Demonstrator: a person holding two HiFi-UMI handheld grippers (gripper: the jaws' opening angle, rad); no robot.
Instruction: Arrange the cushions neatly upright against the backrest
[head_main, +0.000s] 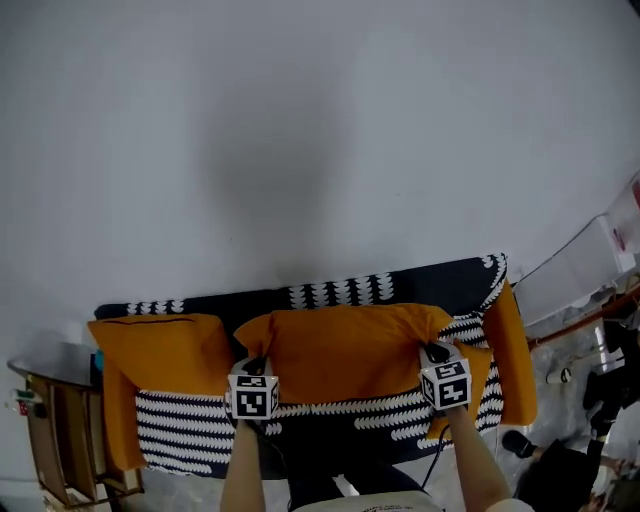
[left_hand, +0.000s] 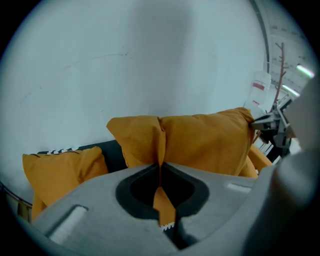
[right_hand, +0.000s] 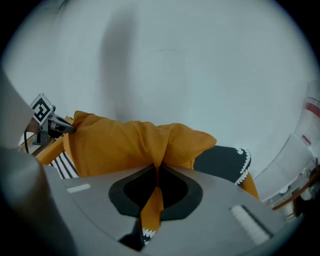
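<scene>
An orange cushion (head_main: 345, 350) stands upright in the middle of a dark sofa (head_main: 400, 290) with a white scallop pattern. My left gripper (head_main: 256, 368) is shut on the cushion's lower left corner, and my right gripper (head_main: 433, 354) is shut on its lower right corner. In the left gripper view the jaws (left_hand: 161, 167) pinch a fold of this cushion (left_hand: 205, 142). The right gripper view shows the same at the jaws (right_hand: 157, 170), with the cushion (right_hand: 120, 147) beyond. A second orange cushion (head_main: 160, 350) leans on the backrest at the left. A third orange cushion (head_main: 512, 355) stands at the sofa's right end.
A plain white wall (head_main: 320, 130) rises behind the sofa. A wooden side table (head_main: 50, 430) stands at the sofa's left end. Dark equipment (head_main: 600, 400) and a white box (head_main: 580, 265) crowd the right side.
</scene>
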